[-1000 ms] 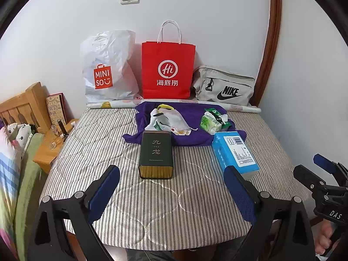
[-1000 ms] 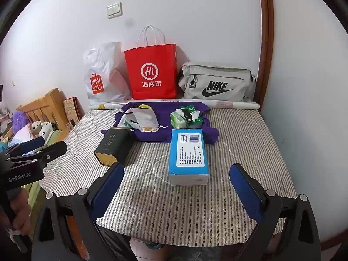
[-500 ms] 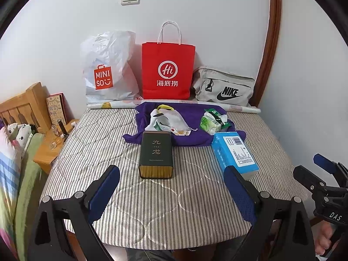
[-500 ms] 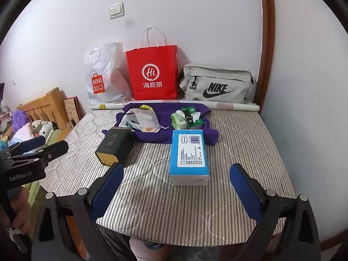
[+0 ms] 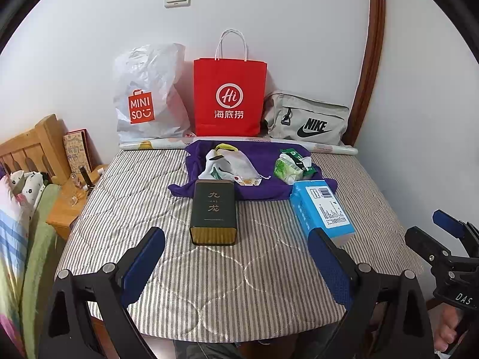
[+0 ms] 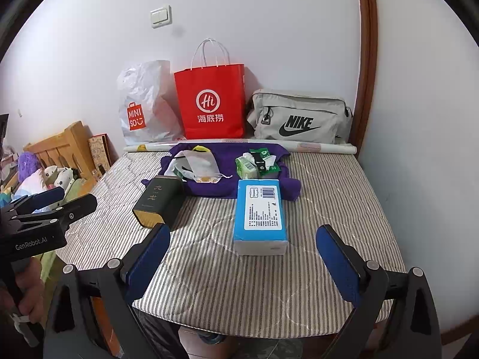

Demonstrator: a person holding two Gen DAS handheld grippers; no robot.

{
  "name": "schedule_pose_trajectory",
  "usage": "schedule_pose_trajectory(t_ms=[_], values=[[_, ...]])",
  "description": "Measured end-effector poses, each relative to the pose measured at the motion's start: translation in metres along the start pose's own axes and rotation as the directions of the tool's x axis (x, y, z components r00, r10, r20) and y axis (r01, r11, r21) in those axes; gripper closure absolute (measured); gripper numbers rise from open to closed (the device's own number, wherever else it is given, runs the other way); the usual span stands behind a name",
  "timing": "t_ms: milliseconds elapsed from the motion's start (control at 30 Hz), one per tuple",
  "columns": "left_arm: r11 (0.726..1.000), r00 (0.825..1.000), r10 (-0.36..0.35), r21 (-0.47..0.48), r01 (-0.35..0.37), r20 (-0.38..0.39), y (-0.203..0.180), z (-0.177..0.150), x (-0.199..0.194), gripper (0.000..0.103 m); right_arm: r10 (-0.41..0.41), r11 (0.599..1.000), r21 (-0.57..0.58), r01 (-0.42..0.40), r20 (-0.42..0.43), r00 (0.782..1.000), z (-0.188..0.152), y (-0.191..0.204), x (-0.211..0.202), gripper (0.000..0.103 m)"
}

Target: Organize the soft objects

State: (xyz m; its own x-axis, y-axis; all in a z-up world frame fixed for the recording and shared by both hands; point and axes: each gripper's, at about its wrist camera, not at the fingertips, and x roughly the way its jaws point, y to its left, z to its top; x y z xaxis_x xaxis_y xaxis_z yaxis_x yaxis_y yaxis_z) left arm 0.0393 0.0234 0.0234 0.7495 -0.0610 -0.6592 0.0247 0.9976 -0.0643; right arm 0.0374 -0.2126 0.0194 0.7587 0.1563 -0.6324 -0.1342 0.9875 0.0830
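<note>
A purple cloth [image 5: 263, 155] [image 6: 227, 185] lies at the back middle of the striped table. On it lie a white drawstring pouch [image 5: 233, 164] [image 6: 197, 161] and green tissue packs [image 5: 289, 169] [image 6: 254, 164]. A dark green tin [image 5: 213, 209] [image 6: 158, 203] and a blue tissue box [image 5: 323, 209] [image 6: 260, 212] lie in front of the cloth. My left gripper [image 5: 236, 266] is open and empty near the front edge, before the tin. My right gripper [image 6: 242, 263] is open and empty before the blue box.
A white Miniso bag [image 5: 149, 95], a red paper bag [image 5: 229, 97] and a grey Nike bag [image 5: 308, 119] stand against the back wall behind a paper roll [image 5: 155, 143]. A wooden bed frame [image 5: 27, 149] and nightstand [image 5: 71, 203] are on the left.
The right gripper has shifted very slightly; the scene sits a touch lower and right in its view. Nothing on the table has moved.
</note>
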Motion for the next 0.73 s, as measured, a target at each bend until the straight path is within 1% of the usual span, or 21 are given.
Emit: schedule_pose_trajectory(t_ms=[500,733], values=[[1.0,1.0,-0.001,-0.004,0.001,0.002,0.0022,-0.0003,-0.0008,0.006,0.003,1.0,0.0,-0.003,0.0,1.0,0.0006,-0.0023,-0.0006,0.006],[1.0,1.0,0.0,-0.005,0.0,-0.005,0.0075,0.0004,0.0048,0.006,0.004,1.0,-0.008,-0.004,-0.007,1.0,0.0023,-0.0011,0.0025,0.006]])
